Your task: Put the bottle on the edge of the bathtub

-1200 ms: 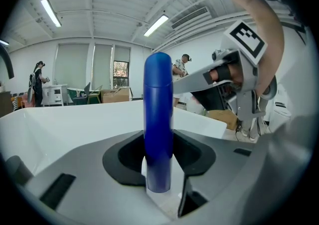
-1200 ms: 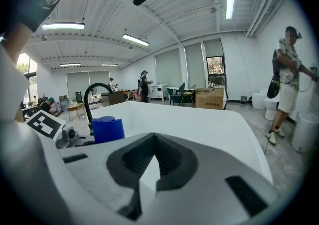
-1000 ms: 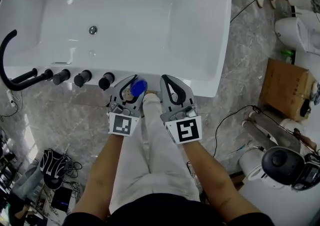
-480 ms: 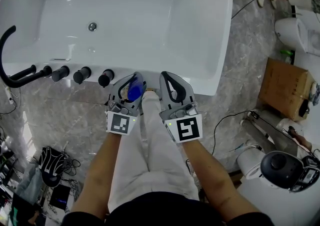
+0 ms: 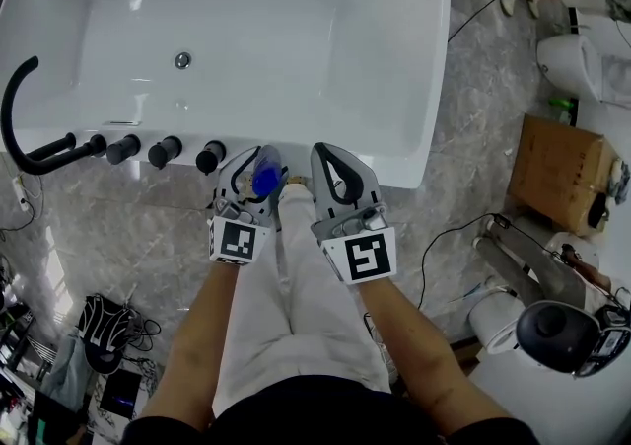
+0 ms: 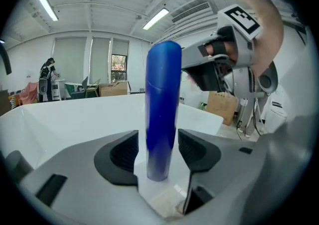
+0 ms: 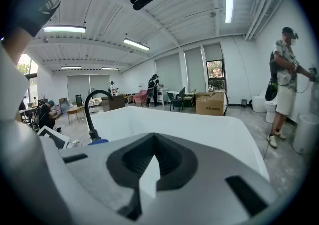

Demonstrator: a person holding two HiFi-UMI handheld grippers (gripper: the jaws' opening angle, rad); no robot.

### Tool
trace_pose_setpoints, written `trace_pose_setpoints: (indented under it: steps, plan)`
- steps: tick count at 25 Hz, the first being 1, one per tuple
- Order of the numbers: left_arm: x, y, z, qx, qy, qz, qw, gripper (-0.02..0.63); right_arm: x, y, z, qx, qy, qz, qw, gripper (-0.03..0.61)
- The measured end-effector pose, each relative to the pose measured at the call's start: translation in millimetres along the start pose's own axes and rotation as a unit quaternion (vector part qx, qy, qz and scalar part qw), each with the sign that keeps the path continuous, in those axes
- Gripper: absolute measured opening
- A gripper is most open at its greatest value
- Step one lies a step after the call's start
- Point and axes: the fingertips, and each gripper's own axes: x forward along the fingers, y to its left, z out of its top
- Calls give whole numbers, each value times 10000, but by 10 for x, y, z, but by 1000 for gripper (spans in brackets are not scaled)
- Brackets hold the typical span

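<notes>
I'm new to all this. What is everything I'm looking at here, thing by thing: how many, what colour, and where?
bathtub: one, white, across the top of the head view
bottle: one, blue, upright on the tub's near edge
spout: one, black, curved, at the tub's left end
knobs: three, black, in a row on the near edge, left of the bottle
drain: one, silver, on the tub floor
cardboard box: one, brown, on the floor right of the tub
left claw: one, grey, jaws have just been opening, either side of the bottle, not pressing it
right claw: one, grey, shut and empty, beside the left one
</notes>
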Motion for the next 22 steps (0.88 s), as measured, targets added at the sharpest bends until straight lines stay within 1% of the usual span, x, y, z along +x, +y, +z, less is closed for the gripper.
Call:
trace_pose_setpoints:
  steps: [1, 3, 5, 9, 14, 18, 19, 20, 22]
  plan:
    - [-19, -10, 7, 35, 16, -38, 10000, 260, -18, 0, 23, -1, -5, -8, 10000, 2]
    - [-65, -12, 60, 36, 0, -96, 9999, 280, -48, 0, 84, 13, -24, -27, 10000, 0]
    - [-111, -12, 147, 24, -44, -153, 9999, 293, -71, -10, 161, 9, -61, -50, 10000, 0]
    - [-216, -58, 405, 214, -162, -310, 9992, 314, -134, -24, 369, -62, -200, -73, 9998, 0]
    - [-356, -33, 921, 278, -406, -195, 9986, 318, -264, -28, 690, -134, -425, -87, 9990, 0]
    - [-450, -7, 1165, 220, -525, -169, 9982, 318, -339, 3, 924, -259, -539, -68, 9982, 1]
    - [-479, -25, 1220, 209, -538, -191, 9982, 314, -372, 6, 978, -278, -557, -75, 9980, 1]
    - [-512, -43, 1285, 187, -565, -198, 9980, 291, -409, 5, 1028, -291, -576, -96, 9979, 1]
    - [-585, -44, 1442, 138, -662, -131, 9976, 213, -484, -18, 1120, -297, -613, -188, 9975, 1]
